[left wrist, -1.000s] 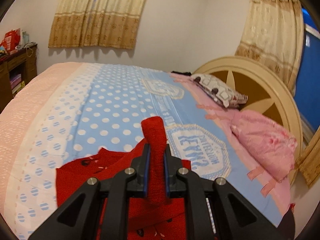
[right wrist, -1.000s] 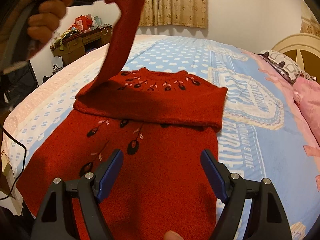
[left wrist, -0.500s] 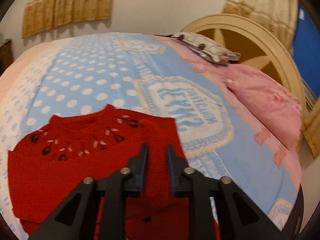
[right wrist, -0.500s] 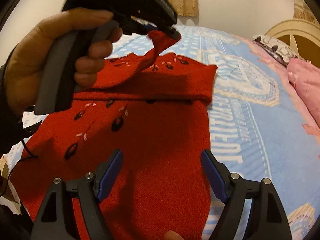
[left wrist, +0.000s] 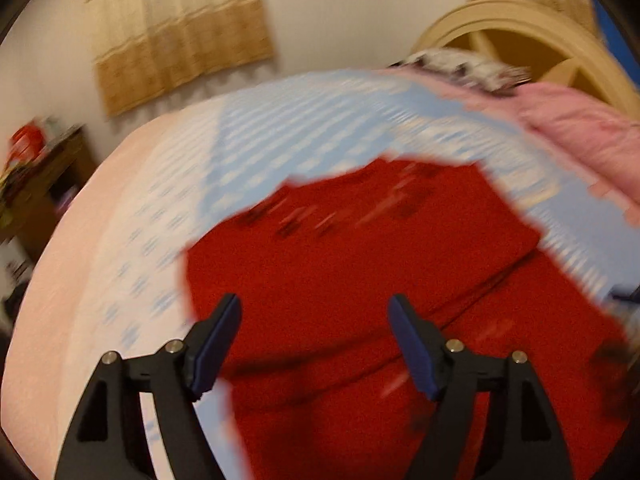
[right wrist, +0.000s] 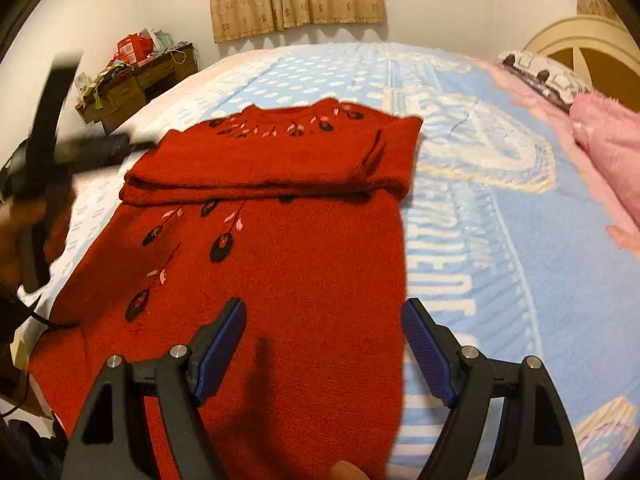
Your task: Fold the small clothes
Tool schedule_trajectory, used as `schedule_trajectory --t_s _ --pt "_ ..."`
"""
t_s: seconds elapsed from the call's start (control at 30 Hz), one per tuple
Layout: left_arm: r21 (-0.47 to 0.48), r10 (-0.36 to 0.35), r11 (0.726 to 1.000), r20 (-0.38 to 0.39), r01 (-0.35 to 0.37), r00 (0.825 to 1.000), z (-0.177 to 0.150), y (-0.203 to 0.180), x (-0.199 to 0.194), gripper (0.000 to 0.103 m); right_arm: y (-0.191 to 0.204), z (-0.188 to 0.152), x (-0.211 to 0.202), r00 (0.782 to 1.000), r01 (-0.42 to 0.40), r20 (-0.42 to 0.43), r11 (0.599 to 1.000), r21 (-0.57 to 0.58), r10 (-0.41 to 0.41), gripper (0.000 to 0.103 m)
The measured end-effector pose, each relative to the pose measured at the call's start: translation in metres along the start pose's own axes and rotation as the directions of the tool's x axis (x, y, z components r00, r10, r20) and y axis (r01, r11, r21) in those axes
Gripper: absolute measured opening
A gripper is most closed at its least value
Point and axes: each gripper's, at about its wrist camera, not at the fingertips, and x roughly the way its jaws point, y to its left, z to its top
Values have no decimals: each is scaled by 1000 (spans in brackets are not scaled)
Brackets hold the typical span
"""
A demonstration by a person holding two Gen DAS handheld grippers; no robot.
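A red knitted sweater with dark flower embroidery lies flat on the bed, its sleeves folded across the chest. In the blurred left wrist view the sweater fills the lower middle. My left gripper hovers over its folded upper part with the jaws opening and nothing between them. It also shows as a dark blur, the left gripper, at the sweater's left shoulder. My right gripper stands open above the sweater's lower body, near its right edge, holding nothing.
The blue polka-dot sheet covers the bed. A pink pillow and a patterned pillow lie by the round headboard at the right. A cluttered wooden dresser stands at the far left. A black cable hangs by the near left corner.
My left gripper brought the raised sleeve down across the sweater's chest, let it go and opened wide, then drew back to the left. The right gripper stayed open in nearly the same place.
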Motion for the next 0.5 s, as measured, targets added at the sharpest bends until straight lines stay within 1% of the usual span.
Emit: schedule_trajectory --t_s 0.07,0.13,0.2,0.23,0.3,0.37,0.43,0.47,0.5 --pt "-43 24 999 -39 -26 999 -19 25 5 79 -3 8 -4 1000 8 4 1000 -7 -8 80" --pt "-73 38 996 -70 -43 997 -29 36 13 79 -8 21 -6 1000 11 6 1000 14 -11 80" --pt "-111 30 993 -84 -39 996 -36 44 20 79 -16 34 -6 1000 17 14 999 49 -18 80" --pt "-124 21 992 -85 -32 996 -36 46 24 79 -22 43 -4 1000 16 19 996 83 -18 80" --pt "-151 31 988 -82 -43 996 -35 50 31 79 -31 57 3 1000 22 13 990 141 -24 80" --pt "-176 22 984 -102 -39 995 -32 55 45 79 -35 69 13 999 39 2 986 162 -40 80" --pt "-196 50 978 -120 -73 991 -35 68 54 79 -36 80 25 998 62 -8 985 160 -61 80" --pt "-226 42 972 -127 -70 991 -36 74 58 80 -38 87 33 998 65 -15 984 165 -63 80" --pt "-250 23 967 -131 -56 991 -40 80 60 85 -40 91 38 998 64 -19 983 174 -62 76"
